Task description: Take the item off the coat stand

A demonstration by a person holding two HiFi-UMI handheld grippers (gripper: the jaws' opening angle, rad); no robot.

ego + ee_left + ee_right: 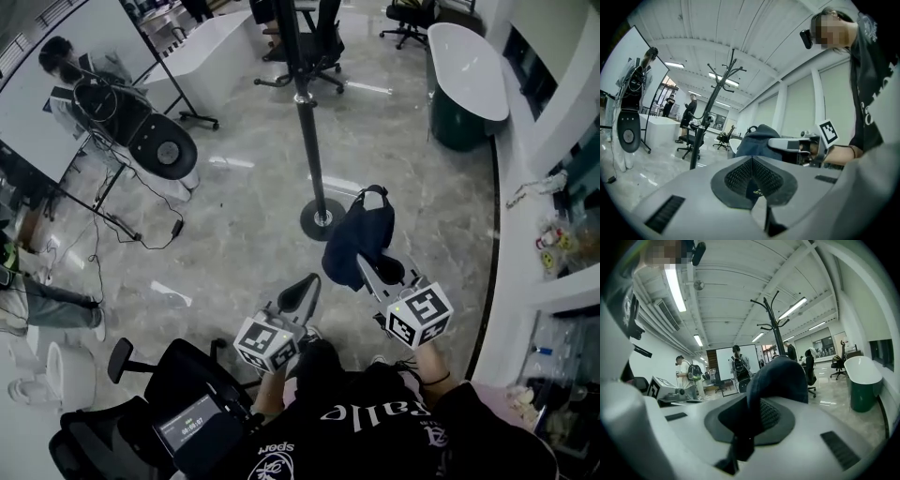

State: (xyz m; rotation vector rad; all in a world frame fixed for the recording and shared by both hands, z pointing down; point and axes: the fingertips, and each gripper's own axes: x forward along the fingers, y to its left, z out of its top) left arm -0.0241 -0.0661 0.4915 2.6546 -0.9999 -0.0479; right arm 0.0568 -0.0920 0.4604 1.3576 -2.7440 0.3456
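The coat stand (pixel 309 141) is a black pole on a round base (pixel 322 218), standing on the marble floor ahead of me. A dark blue cap (pixel 360 236) is off the stand, near its base and apart from the pole. My right gripper (pixel 366 264) is shut on the cap's edge. In the right gripper view the cap (pixel 780 378) bulges up between the pads of that gripper (pixel 757 417), with the stand (pixel 776 329) behind. My left gripper (pixel 302 292) is to the left, shut and empty. The left gripper view shows its pads (pixel 740 178) together, with the cap (pixel 757 140) beyond them.
A white counter with a dark green base (pixel 466 70) stands at the right. Office chairs (pixel 314 52) are behind the stand. A whiteboard on a frame (pixel 56 84), cables on the floor (pixel 141 234) and a person (pixel 37 300) are at the left. A black chair (pixel 178 394) is by my legs.
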